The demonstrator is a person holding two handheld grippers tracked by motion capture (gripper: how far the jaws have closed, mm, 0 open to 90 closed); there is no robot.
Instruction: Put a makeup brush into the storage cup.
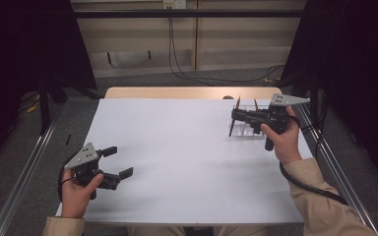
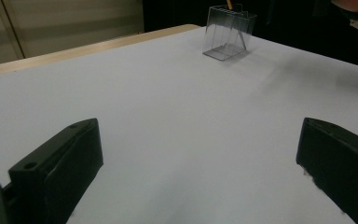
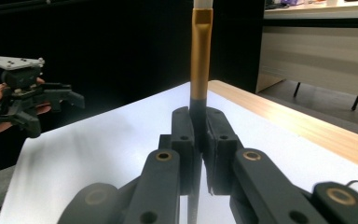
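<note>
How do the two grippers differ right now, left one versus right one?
The left gripper has its jaws spread wide with nothing between them; the right gripper is clamped on a thin gold-and-black brush. The left sits low near the table's front edge, the right farther back beside a clear holder. Both are black and hand-held.

A white table (image 1: 187, 157) with a bare wooden strip (image 1: 177, 92) along its far edge carries a clear plastic holder (image 1: 246, 129) at two o'clock.
</note>
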